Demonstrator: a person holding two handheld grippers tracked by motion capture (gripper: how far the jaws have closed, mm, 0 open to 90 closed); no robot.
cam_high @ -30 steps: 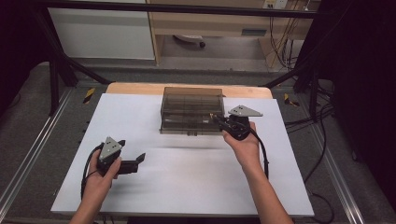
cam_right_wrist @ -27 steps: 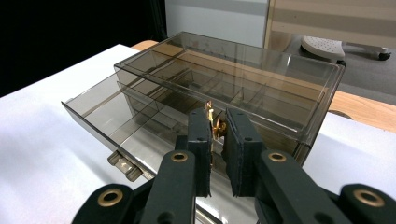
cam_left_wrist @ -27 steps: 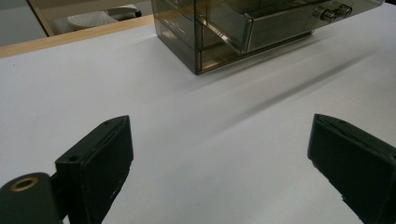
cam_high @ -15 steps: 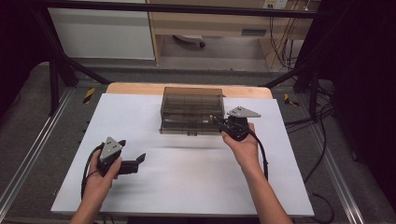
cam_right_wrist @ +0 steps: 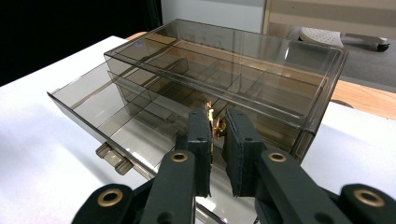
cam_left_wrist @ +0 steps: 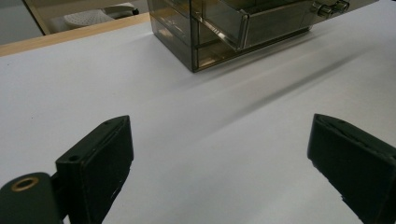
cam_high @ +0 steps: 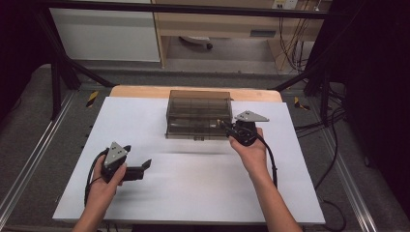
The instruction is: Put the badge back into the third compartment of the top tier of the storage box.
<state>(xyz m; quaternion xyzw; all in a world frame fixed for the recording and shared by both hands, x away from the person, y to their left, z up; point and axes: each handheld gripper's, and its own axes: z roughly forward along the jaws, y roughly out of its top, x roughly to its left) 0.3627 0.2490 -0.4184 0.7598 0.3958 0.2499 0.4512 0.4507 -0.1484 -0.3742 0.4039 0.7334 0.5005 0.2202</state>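
A smoky see-through drawer box [cam_high: 198,112] stands at the back middle of the white table [cam_high: 193,193]. In the right gripper view its top [cam_right_wrist: 243,60] shows several compartments, and one drawer [cam_right_wrist: 100,112] on the left is pulled partly out. My right gripper [cam_right_wrist: 216,126] is at the box's front, shut on a small brass knob [cam_right_wrist: 215,127]; in the high view the right gripper [cam_high: 224,124] touches the box's front right. My left gripper [cam_high: 144,166] lies low at the table's front left, open, with nothing between its jaws [cam_left_wrist: 219,140]. The box [cam_left_wrist: 233,28] is well beyond it.
A wooden table edge [cam_high: 145,92] runs behind the white top. Black frame bars and cables [cam_high: 309,121] line the sides. White tabletop spreads in front of the box and between my two hands.
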